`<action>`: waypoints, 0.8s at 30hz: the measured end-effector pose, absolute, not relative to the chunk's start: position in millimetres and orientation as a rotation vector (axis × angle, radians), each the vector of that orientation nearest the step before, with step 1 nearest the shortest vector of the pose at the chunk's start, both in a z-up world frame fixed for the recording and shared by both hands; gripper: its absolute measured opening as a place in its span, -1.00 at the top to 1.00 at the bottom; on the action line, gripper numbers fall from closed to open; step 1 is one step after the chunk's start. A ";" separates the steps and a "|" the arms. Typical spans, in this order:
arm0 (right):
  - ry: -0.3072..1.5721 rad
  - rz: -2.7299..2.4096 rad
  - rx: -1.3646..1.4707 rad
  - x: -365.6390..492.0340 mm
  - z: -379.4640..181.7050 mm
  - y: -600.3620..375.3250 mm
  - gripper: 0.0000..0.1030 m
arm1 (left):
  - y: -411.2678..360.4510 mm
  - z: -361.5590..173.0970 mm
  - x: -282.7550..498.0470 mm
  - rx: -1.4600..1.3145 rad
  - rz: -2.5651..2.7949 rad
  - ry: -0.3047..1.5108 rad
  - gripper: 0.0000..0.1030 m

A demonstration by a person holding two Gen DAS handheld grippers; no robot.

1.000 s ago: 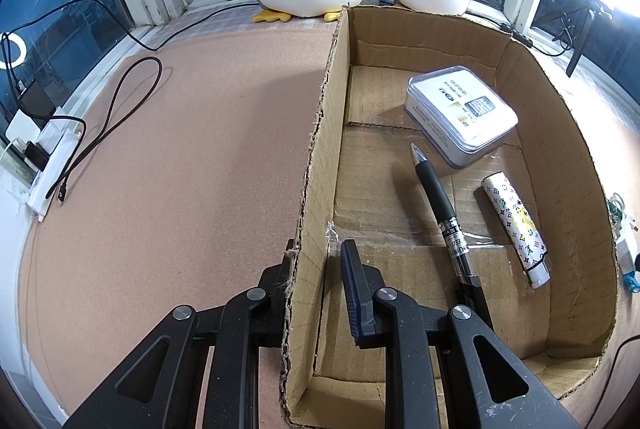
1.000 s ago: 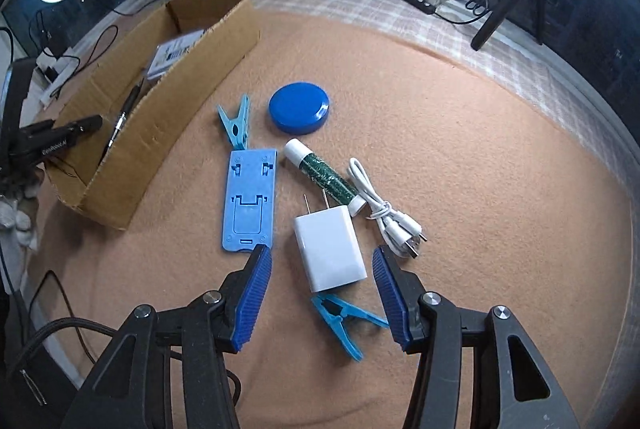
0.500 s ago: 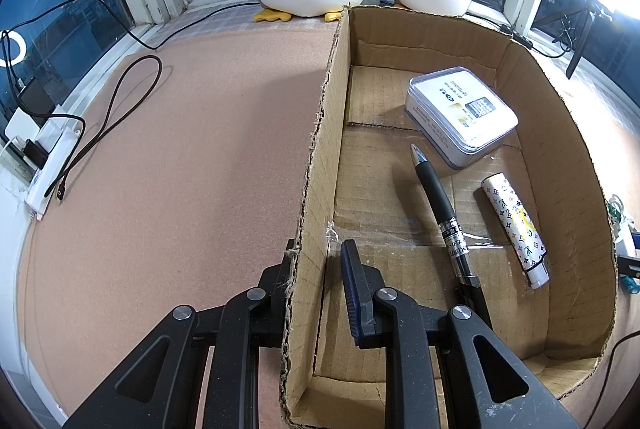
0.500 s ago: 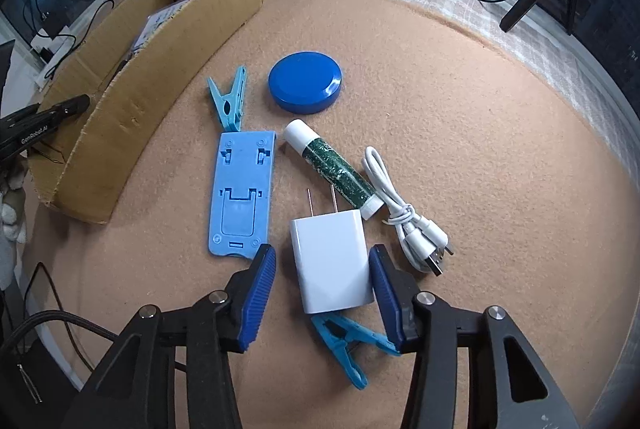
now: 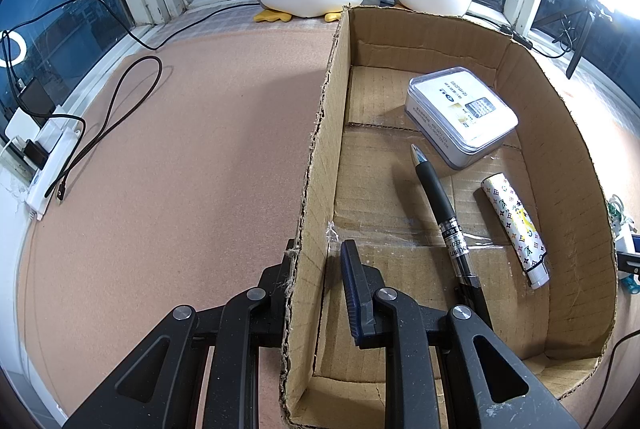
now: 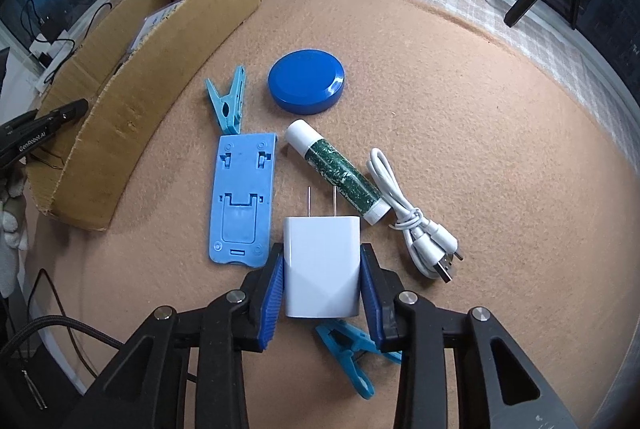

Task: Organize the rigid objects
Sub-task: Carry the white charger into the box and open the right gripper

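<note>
Charger (image 6: 322, 271) lies on the bench near the camera, right tool (image 6: 322, 279) closing on its sides, pads seemingly touching. Left tool (image 5: 316, 269) clenched on the box (image 5: 316, 165) wall. Risks: smooth casing slips on lifting; prongs catch the glue stick (image 6: 340, 175); clip (image 6: 352, 353) underneath gets dragged.
</note>
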State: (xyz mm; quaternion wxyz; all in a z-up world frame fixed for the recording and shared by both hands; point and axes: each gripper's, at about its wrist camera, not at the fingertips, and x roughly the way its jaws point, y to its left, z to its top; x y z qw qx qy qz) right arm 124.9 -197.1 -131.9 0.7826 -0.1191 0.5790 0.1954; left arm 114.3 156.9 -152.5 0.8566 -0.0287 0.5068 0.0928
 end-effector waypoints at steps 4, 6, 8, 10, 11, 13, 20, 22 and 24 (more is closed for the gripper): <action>1.228 0.430 -0.226 120.0 -119.6 -199.0 0.38 | 156.9 -152.6 114.3 -0.060 0.196 1.065 0.59; 1.222 0.442 -0.218 118.9 -111.5 -198.3 0.38 | 156.8 -152.6 114.3 -0.060 0.196 1.065 0.59; 1.200 0.453 -0.207 117.3 -100.0 -193.9 0.38 | 156.6 -152.6 114.1 -0.060 0.196 1.065 0.59; 1.171 0.474 -0.202 114.3 -86.2 -185.3 0.38 | 156.8 -152.7 114.3 -0.059 0.196 1.065 0.59; 1.157 0.481 -0.205 112.1 -80.7 -180.8 0.38 | 156.6 -152.7 114.1 -0.060 0.196 1.065 0.59; 1.131 0.505 -0.205 110.8 -68.8 -168.8 0.38 | 157.0 -152.5 114.0 -0.058 0.195 1.065 0.59; 1.073 0.600 -0.213 113.5 -48.1 -118.9 0.38 | 157.0 -152.3 113.8 -0.064 0.196 1.063 0.59; 1.066 0.625 -0.219 112.4 -47.4 -103.7 0.38 | 157.2 -152.2 114.1 -0.065 0.195 1.062 0.59; 1.062 0.649 -0.224 116.1 -47.9 -87.7 0.38 | 157.1 -152.1 113.7 -0.068 0.195 1.062 0.59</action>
